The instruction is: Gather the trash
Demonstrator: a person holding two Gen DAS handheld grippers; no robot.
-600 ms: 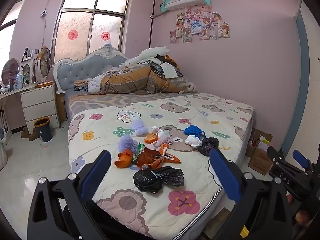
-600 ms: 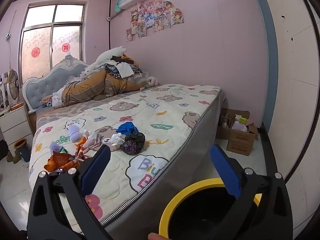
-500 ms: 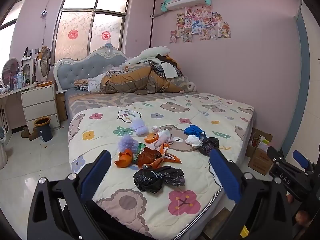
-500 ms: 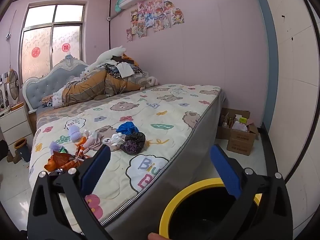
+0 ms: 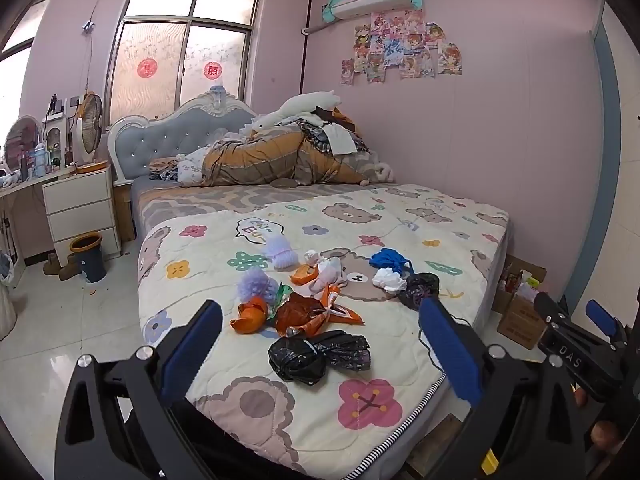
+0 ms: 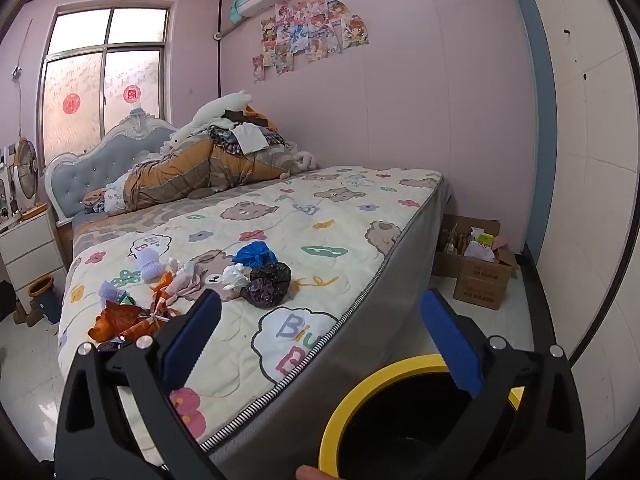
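Trash lies scattered on the bed's bear-print quilt: a knotted black bag nearest me, orange wrappers, purple puffs, a blue bag, white tissue and a dark bag. My left gripper hangs open short of the bed's foot, nothing between its blue pads. In the right wrist view the dark bag and blue bag lie mid-bed. My right gripper stands open over the bed's corner and a black bin with a yellow rim. The right gripper shows at the left view's edge.
A cardboard box of clutter sits on the floor by the pink wall. A white nightstand and a small blue bin stand left of the bed. Bedding is heaped near the headboard. A fingertip shows at the bottom edge.
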